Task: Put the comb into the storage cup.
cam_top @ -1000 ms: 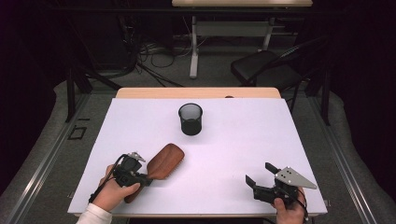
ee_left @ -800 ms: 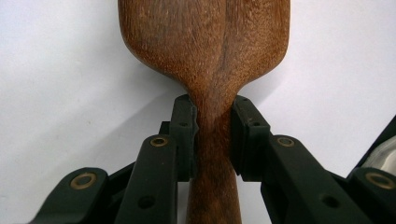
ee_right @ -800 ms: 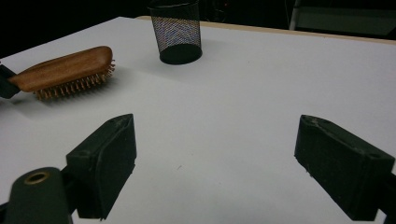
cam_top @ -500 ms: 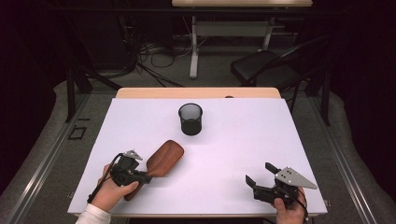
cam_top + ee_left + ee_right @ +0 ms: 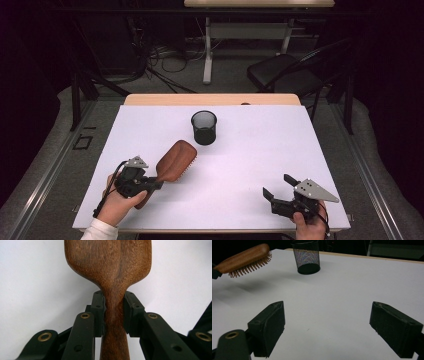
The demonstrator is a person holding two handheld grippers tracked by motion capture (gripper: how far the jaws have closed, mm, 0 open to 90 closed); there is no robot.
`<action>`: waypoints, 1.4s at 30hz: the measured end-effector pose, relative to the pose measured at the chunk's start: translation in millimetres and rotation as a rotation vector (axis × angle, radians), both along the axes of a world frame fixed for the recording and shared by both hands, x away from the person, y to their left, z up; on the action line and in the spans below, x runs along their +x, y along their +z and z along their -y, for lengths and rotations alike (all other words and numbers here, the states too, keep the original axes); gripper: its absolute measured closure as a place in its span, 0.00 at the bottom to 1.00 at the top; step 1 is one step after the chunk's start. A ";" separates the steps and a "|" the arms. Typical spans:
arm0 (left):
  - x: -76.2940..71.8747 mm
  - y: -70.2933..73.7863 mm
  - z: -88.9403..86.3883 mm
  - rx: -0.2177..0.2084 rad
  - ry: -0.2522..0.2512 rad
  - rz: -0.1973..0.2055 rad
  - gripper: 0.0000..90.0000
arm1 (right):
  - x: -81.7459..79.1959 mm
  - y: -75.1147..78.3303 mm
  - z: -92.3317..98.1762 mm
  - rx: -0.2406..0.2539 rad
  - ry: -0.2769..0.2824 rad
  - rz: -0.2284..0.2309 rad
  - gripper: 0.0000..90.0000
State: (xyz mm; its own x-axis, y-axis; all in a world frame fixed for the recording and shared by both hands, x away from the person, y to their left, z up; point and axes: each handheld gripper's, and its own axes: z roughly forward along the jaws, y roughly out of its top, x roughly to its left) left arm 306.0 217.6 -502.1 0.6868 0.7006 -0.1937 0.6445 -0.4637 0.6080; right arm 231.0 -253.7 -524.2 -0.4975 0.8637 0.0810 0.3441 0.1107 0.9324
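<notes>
Left hand-held gripper [image 5: 150, 184] is near the front-left corner of the counter [image 5: 260, 150], pinching the wooden hairbrush [image 5: 172, 162] by its handle neck. In the left gripper view both pads press against the narrow waist of the handle, one on each side, with the brush's wooden back [image 5: 110, 260] facing the camera. The right gripper view shows the hairbrush [image 5: 244, 258] lifted off the counter, bristles down, with its shadow on the white surface below. The head points diagonally toward the counter's middle, where the black mesh cup [image 5: 204, 127] stands upright, apart from the brush and closer to the back edge. Right hand-held gripper [image 5: 277, 187] sits near the front-right corner, jaws spread wide, nothing between them, just bare counter [image 5: 332, 302] in the gap.
</notes>
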 end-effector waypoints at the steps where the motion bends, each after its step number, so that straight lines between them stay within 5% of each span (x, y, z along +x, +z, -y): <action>1: 0.2 1.7 0.0 -0.006 -0.002 0.005 0.81 | -0.1 0.0 -0.1 -0.001 0.000 0.000 0.14; 17: 1.8 35.8 14.0 -0.070 -0.003 0.126 0.81 | -0.3 0.0 -0.3 0.000 -0.002 0.002 0.14; 32: 14.3 42.0 23.2 -0.168 -0.023 0.108 0.81 | -0.1 0.0 0.4 -0.003 -0.005 0.004 0.14; 42: 19.3 58.7 30.3 -0.222 -0.042 0.153 0.81 | -0.1 0.1 0.7 0.001 -0.010 0.001 0.14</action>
State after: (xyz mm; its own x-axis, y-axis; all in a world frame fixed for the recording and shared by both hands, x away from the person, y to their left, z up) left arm 325.3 187.3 -443.4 0.7473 0.6229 -0.2313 0.5205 -0.3324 0.7865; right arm 230.9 -254.4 -524.1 -0.4890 0.8685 0.0813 0.3438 0.1062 0.9330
